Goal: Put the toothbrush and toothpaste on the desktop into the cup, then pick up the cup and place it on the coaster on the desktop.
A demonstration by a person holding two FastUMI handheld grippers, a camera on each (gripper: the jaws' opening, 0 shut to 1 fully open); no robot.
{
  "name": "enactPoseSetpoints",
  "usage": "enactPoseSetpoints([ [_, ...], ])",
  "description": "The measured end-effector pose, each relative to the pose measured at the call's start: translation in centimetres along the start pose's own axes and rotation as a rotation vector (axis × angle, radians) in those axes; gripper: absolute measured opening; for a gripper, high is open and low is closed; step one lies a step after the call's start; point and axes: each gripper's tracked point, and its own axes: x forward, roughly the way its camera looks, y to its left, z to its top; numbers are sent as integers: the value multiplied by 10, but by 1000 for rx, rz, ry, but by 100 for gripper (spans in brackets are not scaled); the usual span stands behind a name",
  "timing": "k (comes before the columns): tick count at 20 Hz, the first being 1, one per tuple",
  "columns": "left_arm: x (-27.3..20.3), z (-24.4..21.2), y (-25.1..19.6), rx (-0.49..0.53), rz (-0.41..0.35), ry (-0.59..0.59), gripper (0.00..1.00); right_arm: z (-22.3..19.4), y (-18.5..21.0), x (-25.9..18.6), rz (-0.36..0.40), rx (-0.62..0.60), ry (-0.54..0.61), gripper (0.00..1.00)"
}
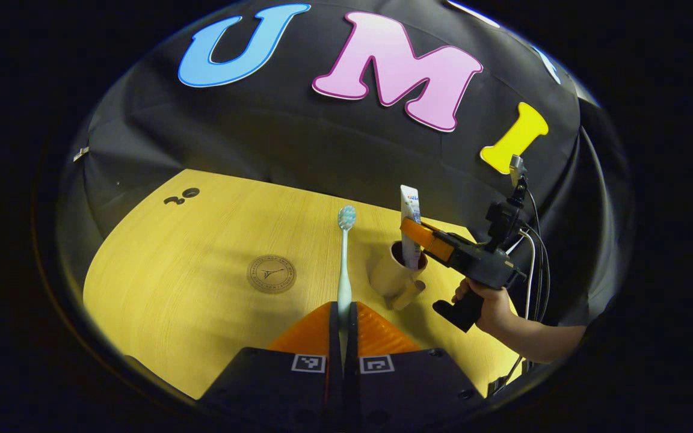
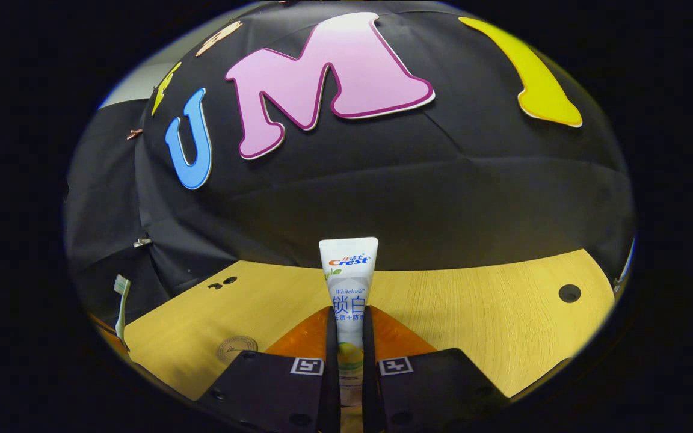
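A: Listing item one: left hand-held gripper [image 1: 343, 313], left gripper view, fingers closed on the toothbrush [image 1: 344, 264] handle. Brush upright, head at 12 o'clock from the fingers, raised clear of the tabletop [image 1: 160, 270].

B: Item two?

A: Right hand-held gripper [image 1: 420, 236], seen at 3 o'clock from the brush, held by a hand [image 1: 486, 304] on its grip, forearm entering from 4 o'clock. Fingers clamped on the toothpaste [image 1: 409, 222]. Tube upright, lower end inside the cup [image 1: 396, 272].

B: Confirmed in the right gripper view?

A: Yes. Right hand-held gripper [image 2: 351, 328] pinches the toothpaste [image 2: 348, 282] between both fingers, crimped end up.

B: Cup and coaster?

A: Cup standing on the tabletop, handle toward 5 o'clock. Coaster [image 1: 271, 273], round, flat, at 9 o'clock from the cup, well apart, bare.

B: Surface and room?

A: Yellow wood-grain tabletop with round holes [image 1: 181, 196] at the far left; black cloth wall [image 1: 274, 132] behind.
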Motion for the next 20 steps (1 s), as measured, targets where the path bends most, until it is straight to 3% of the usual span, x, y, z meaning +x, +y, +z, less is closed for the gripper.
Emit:
enactPoseSetpoints([
  [5,2,1,-10,-6,-6,-10,6,-9,7,-4,20,-19,-1,21],
  [7,2,1,-15,-5,-11,-19,6,-11,11,-8,37,1,3,27],
  [9,1,1,-19,-3,-16,-25,6,-18,8,-13,30,7,26,43],
  [10,2,3,-21,-5,-19,-34,7,-18,6,-16,24,12,30,68],
  [12,2,10,-26,-11,-29,-59,7,-13,0,-30,14,25,21,59],
  [14,7,19,-32,-14,-45,-86,6,-7,-8,-42,-6,23,18,93],
  [18,19,46,-51,6,-92,-156,6,2,-30,-65,-63,28,21,96],
  [19,24,54,-56,19,-102,-181,6,4,-36,-71,-77,35,22,89],
  [20,29,62,-63,31,-121,-202,6,6,-41,-76,-93,40,21,98],
])
